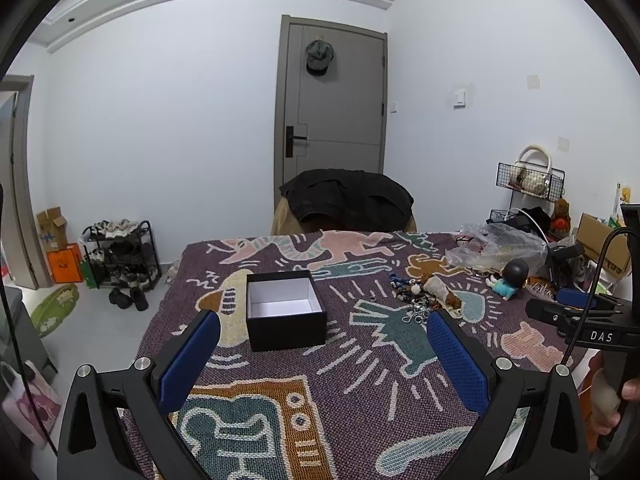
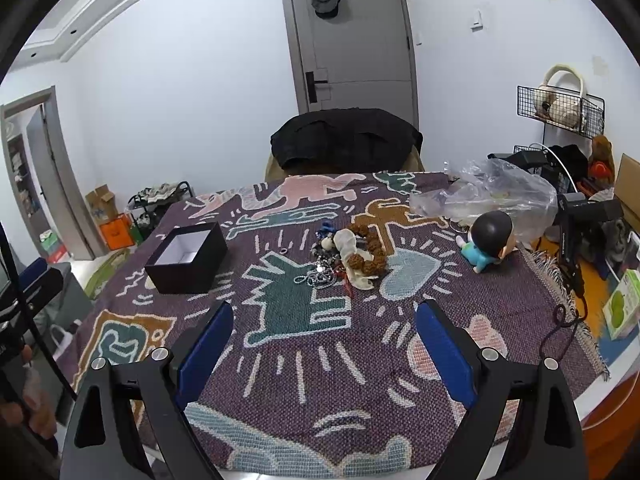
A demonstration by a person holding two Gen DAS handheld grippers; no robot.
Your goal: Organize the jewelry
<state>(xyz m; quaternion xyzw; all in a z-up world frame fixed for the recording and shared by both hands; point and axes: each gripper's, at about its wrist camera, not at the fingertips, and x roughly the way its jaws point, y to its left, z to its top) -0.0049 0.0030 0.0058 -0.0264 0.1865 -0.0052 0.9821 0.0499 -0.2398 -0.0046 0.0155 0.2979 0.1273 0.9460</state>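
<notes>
A black box (image 1: 285, 309) (image 2: 187, 258) with a white lining stands lidless on the patterned table cover, with nothing inside. A heap of jewelry (image 1: 424, 296) (image 2: 348, 258) lies to its right: brown bead bracelet, silver chains, blue bits and a pale pouch. My left gripper (image 1: 323, 330) is open, hovering near the box's front side. My right gripper (image 2: 325, 322) is open too, above the cover on the near side of the heap, holding nothing. The right gripper's body (image 1: 580, 320) shows at the right edge of the left wrist view.
A doll with a dark round head (image 2: 490, 242) (image 1: 508, 278) lies right of the heap. Behind it sits a crumpled clear plastic bag (image 2: 492, 194). A chair draped with a black jacket (image 2: 344, 140) stands at the table's far edge. Clutter lines the right table edge.
</notes>
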